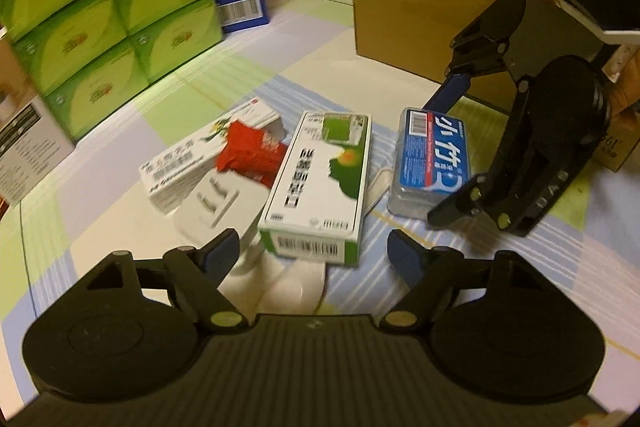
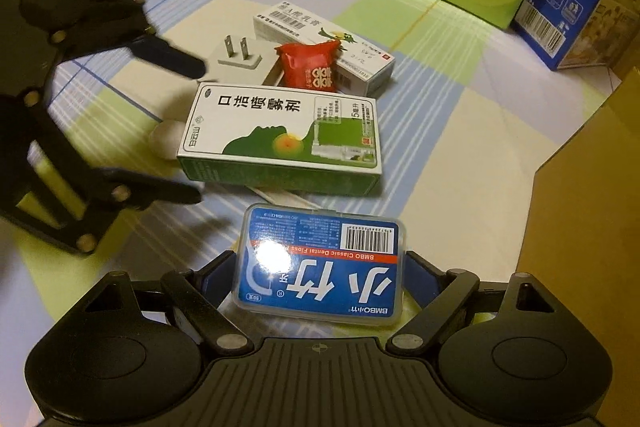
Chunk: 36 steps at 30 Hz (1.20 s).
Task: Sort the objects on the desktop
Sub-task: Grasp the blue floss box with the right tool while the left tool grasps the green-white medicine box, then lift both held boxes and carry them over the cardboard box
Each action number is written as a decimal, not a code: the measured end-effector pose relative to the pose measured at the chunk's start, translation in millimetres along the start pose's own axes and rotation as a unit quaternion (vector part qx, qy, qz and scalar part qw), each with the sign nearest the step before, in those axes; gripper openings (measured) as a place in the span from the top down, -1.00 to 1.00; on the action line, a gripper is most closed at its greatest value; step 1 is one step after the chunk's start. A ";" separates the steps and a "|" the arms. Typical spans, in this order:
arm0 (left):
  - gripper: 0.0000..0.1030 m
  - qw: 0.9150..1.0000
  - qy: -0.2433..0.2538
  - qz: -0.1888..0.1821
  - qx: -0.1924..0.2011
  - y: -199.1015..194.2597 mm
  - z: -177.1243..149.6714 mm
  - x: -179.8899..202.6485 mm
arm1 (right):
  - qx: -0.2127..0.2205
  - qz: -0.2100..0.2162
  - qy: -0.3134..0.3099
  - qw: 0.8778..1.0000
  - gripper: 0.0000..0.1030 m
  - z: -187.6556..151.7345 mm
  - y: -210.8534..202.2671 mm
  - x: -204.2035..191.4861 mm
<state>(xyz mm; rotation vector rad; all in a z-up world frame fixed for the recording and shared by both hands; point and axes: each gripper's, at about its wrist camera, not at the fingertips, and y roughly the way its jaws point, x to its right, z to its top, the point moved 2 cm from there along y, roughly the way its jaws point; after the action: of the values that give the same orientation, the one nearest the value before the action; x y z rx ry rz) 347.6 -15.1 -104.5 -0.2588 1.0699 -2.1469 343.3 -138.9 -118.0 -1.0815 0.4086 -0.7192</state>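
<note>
Floss box (image 2: 320, 263) between right hand-held gripper (image 2: 320, 267) fingers (tilted down).

Glossy clear plastic floss case (image 2: 320, 263); matt printed card spray box (image 2: 280, 139); shiny red foil packet (image 2: 310, 65); checked cloth on the counter (image 2: 460, 107).

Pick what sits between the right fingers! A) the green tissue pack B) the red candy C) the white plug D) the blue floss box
D: the blue floss box sits between the right gripper's fingers, while the candy and plug lie farther back.
</note>
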 end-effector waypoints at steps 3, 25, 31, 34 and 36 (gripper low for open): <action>-0.47 1.000 -0.001 -0.002 0.003 6.9 7.3 -3.1 | -0.002 0.001 -0.004 1.000 -0.64 -1.2 0.0 -2.3; 0.03 0.984 -0.168 0.050 -0.040 -76.5 -61.0 114.5 | -0.003 0.040 0.054 0.998 -0.64 -106.8 -75.1 -80.6; 0.03 0.972 -0.223 0.073 -0.031 -109.1 -83.1 160.2 | -0.002 0.049 0.114 0.992 -0.64 -153.0 -94.7 -90.4; 0.03 0.968 -0.237 0.077 -0.030 -121.2 -91.4 175.3 | 0.006 0.034 0.134 0.990 -0.65 -169.0 -98.0 -89.9; 0.01 0.966 -0.247 0.078 -0.026 -125.5 -94.3 179.7 | 0.015 0.029 0.149 0.988 -0.68 -177.1 -99.4 -88.0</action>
<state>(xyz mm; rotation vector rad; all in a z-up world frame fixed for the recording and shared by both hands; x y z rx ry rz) 109.7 -27.8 -92.2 -0.6716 0.8236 -1.7814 137.6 -219.9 -107.6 -0.9314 0.6796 -0.8362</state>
